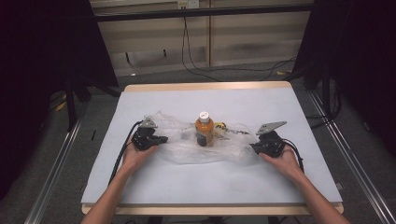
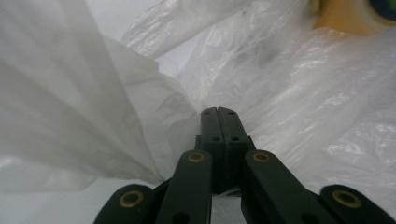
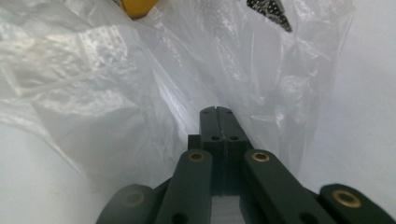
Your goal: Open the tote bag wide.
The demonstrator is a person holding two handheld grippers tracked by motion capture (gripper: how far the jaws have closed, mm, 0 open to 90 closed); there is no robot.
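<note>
Bare table [image 1: 205,186] rings the plastic bag [image 1: 196,151], its ends pinched by left tongs [image 1: 162,139] and right tongs [image 1: 253,147].

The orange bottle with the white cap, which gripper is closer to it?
Left, slightly. The left gripper pinches the clear plastic bag left of the orange bottle; the right gripper pinches the bag's right edge, a bit farther away.

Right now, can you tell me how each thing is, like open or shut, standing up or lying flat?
left gripper: shut on the plastic bag's left edge.
right gripper: shut on the plastic bag's right edge.
plastic bag: clear, crumpled, lying on the table, held at both ends.
orange bottle: standing upright, white cap on.
table: flat, under a pale cover.
</note>
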